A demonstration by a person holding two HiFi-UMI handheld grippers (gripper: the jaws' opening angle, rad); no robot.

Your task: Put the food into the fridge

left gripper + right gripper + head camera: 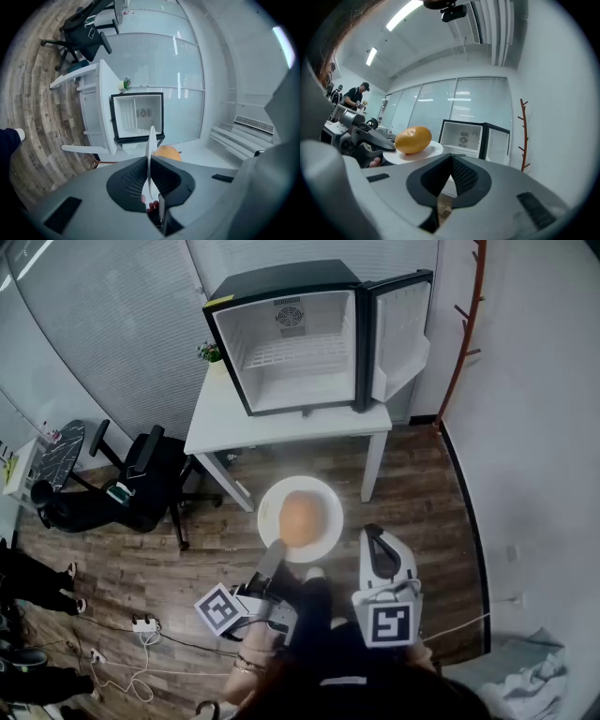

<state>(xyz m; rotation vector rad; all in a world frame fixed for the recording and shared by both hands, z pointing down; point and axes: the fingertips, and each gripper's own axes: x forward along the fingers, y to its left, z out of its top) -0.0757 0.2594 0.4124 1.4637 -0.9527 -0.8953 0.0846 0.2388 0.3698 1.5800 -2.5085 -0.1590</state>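
A white plate (323, 493) carries a rounded orange-yellow food item (301, 515), held over the wooden floor in front of the table. My left gripper (275, 554) is shut on the plate's near rim; in the left gripper view the plate (150, 154) stands edge-on between the jaws with the food (167, 153) beyond. My right gripper (373, 532) hangs just right of the plate, shut and empty. From its view the food (413, 139) and plate (429, 151) sit to the left. The small black fridge (300, 348) stands on the white table (225, 423), door (401, 329) swung open to the right, its white interior empty.
A black office chair (141, 474) stands left of the table. A small potted plant (211, 352) sits beside the fridge. A reddish coat stand (464, 324) lines the right wall. Cables and a power strip (141, 624) lie on the floor at left, near people's feet.
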